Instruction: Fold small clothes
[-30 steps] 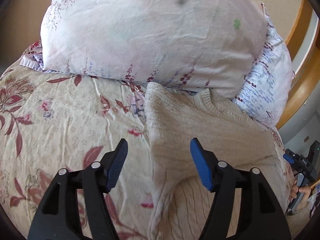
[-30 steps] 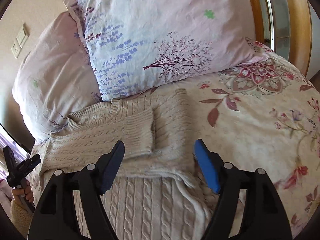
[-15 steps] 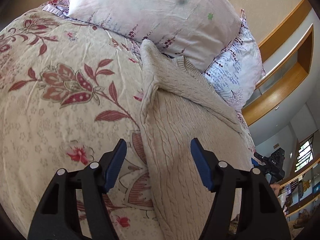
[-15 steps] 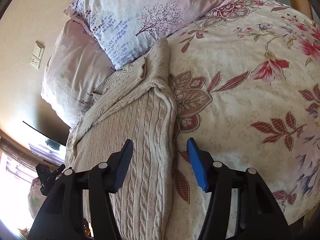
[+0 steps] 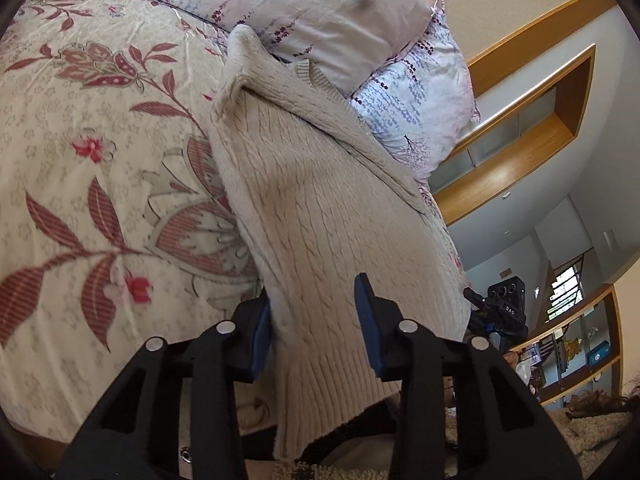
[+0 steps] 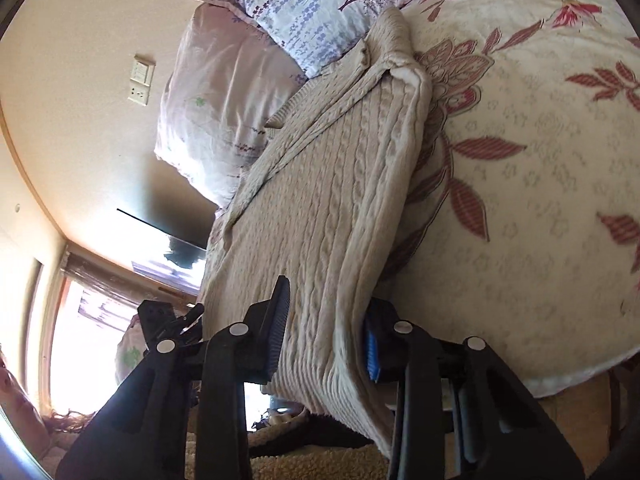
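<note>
A cream cable-knit sweater (image 5: 320, 200) lies lengthwise on the floral bedspread (image 5: 80, 160), sleeves folded in, collar toward the pillows, ribbed hem hanging over the bed's near edge. My left gripper (image 5: 316, 328) is open, its jaws straddling the hem's left corner. The sweater shows in the right wrist view (image 6: 328, 208) too. My right gripper (image 6: 326, 336) is open, its jaws straddling the hem's right corner. Neither gripper has closed on the knit.
Two floral pillows (image 5: 280, 4) (image 6: 312, 4) lie against the wall behind the sweater's collar. The bedspread (image 6: 540, 180) stretches to the right. A shaggy rug (image 6: 312, 464) lies on the floor below the bed edge. Wooden shelving (image 5: 520, 152) is at the right.
Both grippers have drawn back from the collar end down the sweater's sides to the hem at the bed's edge. The jaws now straddle the hem corners and stand a little narrower.
</note>
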A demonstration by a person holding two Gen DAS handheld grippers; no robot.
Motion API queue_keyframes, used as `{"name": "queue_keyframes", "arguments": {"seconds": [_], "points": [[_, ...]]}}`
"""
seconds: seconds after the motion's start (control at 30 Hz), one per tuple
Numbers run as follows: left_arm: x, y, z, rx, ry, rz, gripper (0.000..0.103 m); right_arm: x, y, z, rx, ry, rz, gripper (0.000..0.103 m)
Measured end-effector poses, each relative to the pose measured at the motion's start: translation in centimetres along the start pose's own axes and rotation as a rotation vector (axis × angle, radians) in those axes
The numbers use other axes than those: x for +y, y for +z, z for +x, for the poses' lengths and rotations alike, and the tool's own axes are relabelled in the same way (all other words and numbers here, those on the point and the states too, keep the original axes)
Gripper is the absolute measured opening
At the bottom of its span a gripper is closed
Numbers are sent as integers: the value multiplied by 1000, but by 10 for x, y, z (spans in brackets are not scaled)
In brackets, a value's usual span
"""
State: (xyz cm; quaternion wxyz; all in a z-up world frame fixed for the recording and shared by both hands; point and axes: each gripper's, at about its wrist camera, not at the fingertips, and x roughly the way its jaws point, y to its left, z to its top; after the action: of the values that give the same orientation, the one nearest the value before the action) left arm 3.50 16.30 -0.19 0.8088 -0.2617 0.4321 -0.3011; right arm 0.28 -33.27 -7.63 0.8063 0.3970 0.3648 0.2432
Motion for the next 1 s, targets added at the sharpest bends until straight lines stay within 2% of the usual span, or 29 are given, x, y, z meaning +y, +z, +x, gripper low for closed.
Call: {"name": "queue_keyframes", "arguments": {"seconds": [0.2, 0.4, 0.5, 0.57, 0.77, 0.9, 1.0], "points": [[-5, -19, -3, 19, -60, -20, 29, 3, -26, -5, 29, 15, -18, 23], [-6, -30, -2, 51, -35, -25, 27, 6, -34, -7, 23, -9, -54, 12], [-6, -30, -2, 52, -6, -23, 13, 12, -36, -9, 1, -35, -99, 9], [-9, -29, -3, 48, 13, -4, 8, 20, -34, -12, -27, -49, -140, 8], [-21, -9, -11, -10, 67, 60, 7, 49, -19, -28, -159, -117, -277, 8], [-26, 19, -23, -98, 122, 86, 7, 64, -3, -39, -277, -188, -359, 8], [-34, 46, -30, -183, 176, 124, 7, 83, 9, -38, -344, -283, -457, 8]]}}
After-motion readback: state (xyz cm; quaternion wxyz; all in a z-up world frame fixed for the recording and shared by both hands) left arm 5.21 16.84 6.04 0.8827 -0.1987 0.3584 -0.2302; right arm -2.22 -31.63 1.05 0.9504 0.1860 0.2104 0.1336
